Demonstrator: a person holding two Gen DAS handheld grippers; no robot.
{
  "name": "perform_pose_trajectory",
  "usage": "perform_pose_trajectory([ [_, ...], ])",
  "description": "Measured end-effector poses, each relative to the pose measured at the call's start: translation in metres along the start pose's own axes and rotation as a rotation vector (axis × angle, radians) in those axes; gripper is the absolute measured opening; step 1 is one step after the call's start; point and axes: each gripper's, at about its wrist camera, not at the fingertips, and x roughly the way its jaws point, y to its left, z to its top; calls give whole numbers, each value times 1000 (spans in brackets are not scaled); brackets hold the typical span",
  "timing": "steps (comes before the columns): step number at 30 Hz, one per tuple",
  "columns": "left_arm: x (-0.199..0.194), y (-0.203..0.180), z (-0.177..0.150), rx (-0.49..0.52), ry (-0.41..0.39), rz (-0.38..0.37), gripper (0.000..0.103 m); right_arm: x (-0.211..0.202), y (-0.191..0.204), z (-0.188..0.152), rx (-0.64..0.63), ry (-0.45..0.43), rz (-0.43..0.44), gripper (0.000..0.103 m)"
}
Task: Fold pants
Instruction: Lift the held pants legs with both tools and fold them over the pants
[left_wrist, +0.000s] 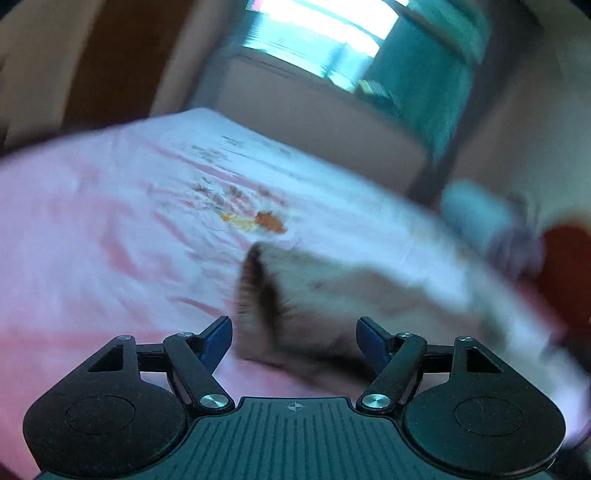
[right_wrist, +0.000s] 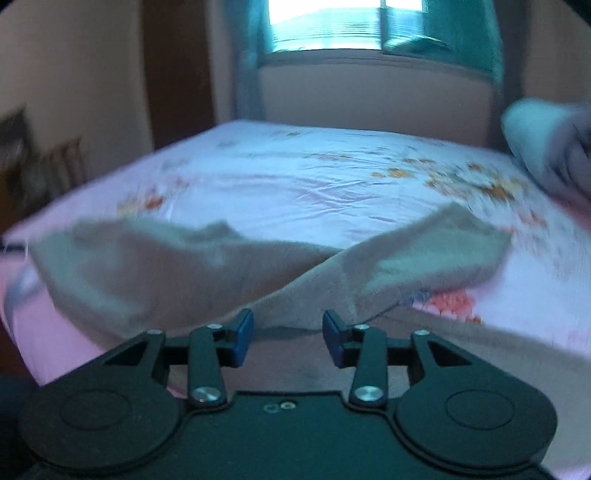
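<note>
Beige pants (right_wrist: 155, 269) lie on the bed, spread left and right, with a folded edge running down toward my right gripper (right_wrist: 288, 334). That gripper hovers over the near part of the cloth, its blue pads (right_wrist: 242, 338) apart and not pressing on anything. In the left wrist view the pants (left_wrist: 332, 295) appear blurred, with a dark band (left_wrist: 255, 284) along their left edge. My left gripper (left_wrist: 293, 338) stands wide open just in front of that end, and the cloth shows between its fingers (left_wrist: 218, 339) without being pinched.
The bed carries a pink floral sheet (right_wrist: 295, 177) reaching to the far wall under a bright window (right_wrist: 325, 22) with teal curtains. A pale bundle of bedding (right_wrist: 546, 147) sits at the right. A red object (left_wrist: 569, 266) lies at the right edge.
</note>
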Motion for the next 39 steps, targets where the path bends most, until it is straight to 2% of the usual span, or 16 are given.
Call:
perform_pose_trajectory([
  [3, 2, 1, -7, -203, 7, -64, 73, -1, -7, -5, 190, -14, 43, 42],
  [9, 34, -15, -20, -296, 123, 39, 73, 24, -9, -12, 506, 25, 84, 48],
  [16, 55, -11, -15, -385, 110, 36, 73, 63, -12, -21, 651, 111, 23, 48],
  [18, 62, -10, -14, -403, 115, 38, 44, 77, -17, -25, 696, 151, 0, 43],
  [19, 68, -8, -13, -401, 131, 42, 28, 84, -21, -27, 722, 167, -11, 22],
  [20, 74, -8, -11, -399, 134, 36, 24, 89, -25, -29, 749, 169, 9, 10],
  [21, 81, -8, -7, -385, 137, 16, 23, 91, -27, -30, 767, 169, 15, 1],
  [25, 101, -20, 42, -343, 78, -126, 22, 82, -33, -1, 715, 73, 81, 0],
  [28, 91, -34, 79, -286, -83, -363, 22, 35, -23, 34, 606, -148, 149, 0],
  [30, 83, -25, 73, -258, -120, -460, 22, -5, -10, 28, 502, -278, 185, 0],
  [31, 90, -11, 58, -268, -44, -384, 22, -16, -8, 12, 484, -314, 196, 0],
  [32, 103, 5, 42, -316, 58, -288, 22, -12, -7, -10, 486, -270, 178, 0],
  [33, 113, 21, 25, -366, 149, -209, 22, 11, -11, -36, 523, -84, 137, 0],
  [34, 118, 30, 10, -367, 202, -158, 22, 26, -15, -57, 566, 21, 110, 0],
  [36, 114, 34, -6, -359, 203, -159, 21, 29, -14, -82, 619, 23, 110, 0],
  [39, 109, 32, -6, -382, 179, -166, 21, 34, -9, -88, 647, 19, 96, 0],
])
